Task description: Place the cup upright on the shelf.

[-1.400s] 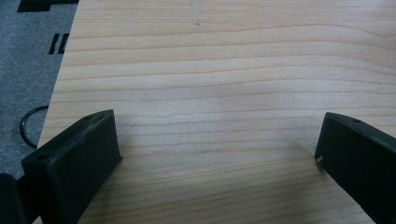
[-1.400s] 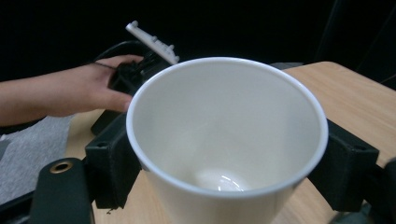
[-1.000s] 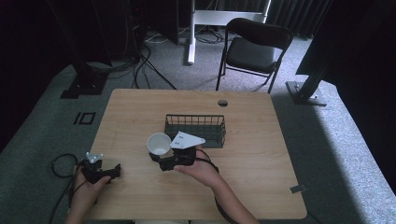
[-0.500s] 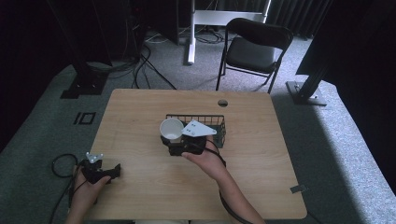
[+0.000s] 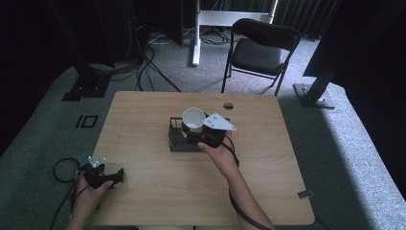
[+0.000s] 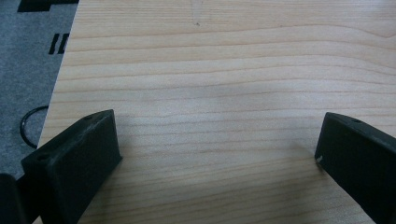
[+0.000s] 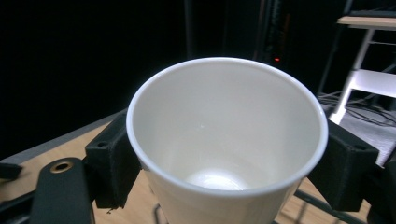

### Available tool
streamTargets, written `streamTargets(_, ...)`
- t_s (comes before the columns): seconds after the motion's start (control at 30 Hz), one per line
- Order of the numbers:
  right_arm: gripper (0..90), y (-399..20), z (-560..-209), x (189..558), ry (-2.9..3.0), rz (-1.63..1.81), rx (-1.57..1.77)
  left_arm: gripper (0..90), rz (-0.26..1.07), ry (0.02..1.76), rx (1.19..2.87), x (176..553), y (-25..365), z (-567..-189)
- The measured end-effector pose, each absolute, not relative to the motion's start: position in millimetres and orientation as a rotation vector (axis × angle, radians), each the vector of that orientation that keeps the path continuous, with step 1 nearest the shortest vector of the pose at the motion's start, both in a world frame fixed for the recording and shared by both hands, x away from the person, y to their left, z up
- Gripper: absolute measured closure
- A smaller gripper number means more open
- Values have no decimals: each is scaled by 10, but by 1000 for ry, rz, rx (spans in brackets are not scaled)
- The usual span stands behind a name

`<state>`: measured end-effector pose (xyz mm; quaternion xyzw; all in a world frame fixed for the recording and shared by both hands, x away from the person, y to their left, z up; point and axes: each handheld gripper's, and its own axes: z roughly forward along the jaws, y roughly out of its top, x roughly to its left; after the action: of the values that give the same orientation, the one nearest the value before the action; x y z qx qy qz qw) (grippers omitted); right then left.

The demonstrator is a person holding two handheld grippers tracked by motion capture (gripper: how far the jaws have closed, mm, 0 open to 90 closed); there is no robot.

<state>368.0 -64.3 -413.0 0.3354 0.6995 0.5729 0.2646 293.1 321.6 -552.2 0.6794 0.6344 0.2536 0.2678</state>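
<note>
**Cup held over the wire basket, upright and ready to go down**

The right tool [image 5: 203, 132] is clamped on a white paper cup [image 5: 193, 118], one black jaw pressed to each side of its wall just under the rim. The right gripper view looks down into the cup [image 7: 224, 140]: it is empty and stands upright, mouth up, its long axis close to vertical.

The landmark is the black wire basket [image 5: 178, 139], near the middle of the surface [image 5: 268, 182]. The cup hangs above the basket's far side, so the basket lies directly beneath it and the likely next move is a straight lowering. The basket's wire rim is the one thing in the way; the cup's base must pass inside it, and basket wires show just below the cup in the right gripper view.

The left tool [image 5: 103, 175] rests well apart from the basket, at the near left edge of the surface, jaws spread wide over bare wood. The right hand [image 5: 218, 153] is far nearer.
</note>
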Motion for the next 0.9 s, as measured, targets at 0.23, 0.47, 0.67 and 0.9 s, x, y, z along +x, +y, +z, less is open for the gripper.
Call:
streamTargets(0.23,198,-736,-4133,3791,1849,1449,969,1,685,1711,1832,2931,3216,-5522)
streamTargets(0.47,198,-824,-4185,3909,1819,1376,1029,1,685,1711,1832,2931,3216,-5522)
streamTargets(0.67,199,-855,-4264,3985,1819,1305,1080,1,685,1711,1832,2931,3216,-5522)
streamTargets(0.9,198,-877,-4384,4046,1815,1298,1122,1,684,1711,1832,2931,3216,-5522)
